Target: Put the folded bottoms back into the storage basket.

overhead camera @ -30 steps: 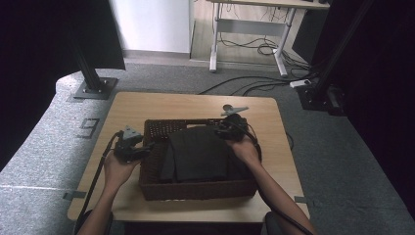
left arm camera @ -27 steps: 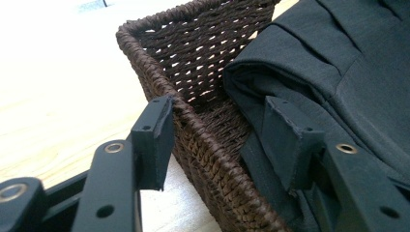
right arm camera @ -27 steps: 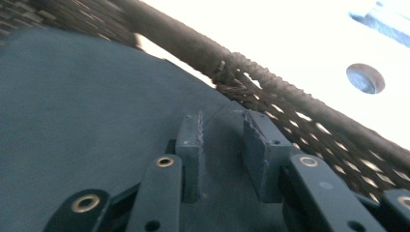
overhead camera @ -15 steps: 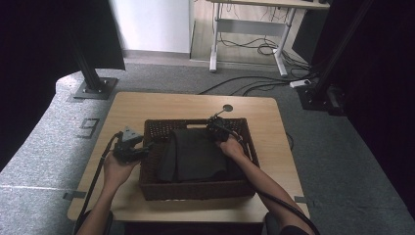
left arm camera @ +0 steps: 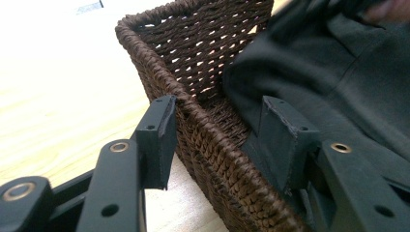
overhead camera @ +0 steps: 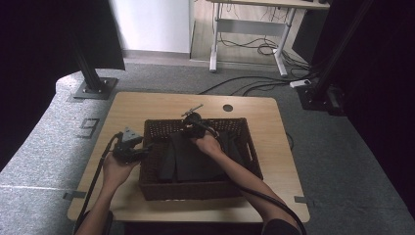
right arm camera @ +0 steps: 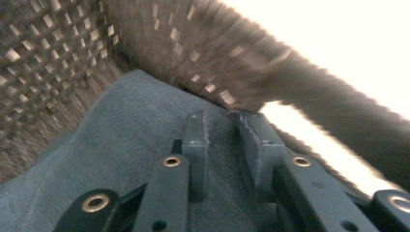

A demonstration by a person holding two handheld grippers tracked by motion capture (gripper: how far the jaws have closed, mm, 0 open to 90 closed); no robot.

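Observation:
A brown woven basket [overhead camera: 186,188] stands on the wooden table [overhead camera: 147,105] with a dark garment [overhead camera: 191,159] lying in it. My left gripper [overhead camera: 147,148] straddles the basket's left wall [left arm camera: 193,48]: one jaw outside against the rim, the other inside against the garment [left arm camera: 338,72]. My right gripper [overhead camera: 188,128] reaches down near the back wall [right arm camera: 48,48]. Its jaws have just been closing and pinch a raised fold of the garment [right arm camera: 121,135] between them [right arm camera: 221,130]. The right gripper view is motion-blurred.
A round hole [overhead camera: 227,107] is in the tabletop behind the basket. Bare wood lies to the left and right of the basket. Black stand bases [overhead camera: 93,88] and cables [overhead camera: 254,85] lie on the grey floor beyond the table.
My right gripper has swung from the basket's back right corner leftward along the back wall and down onto the garment. The left gripper has stayed on the left wall.

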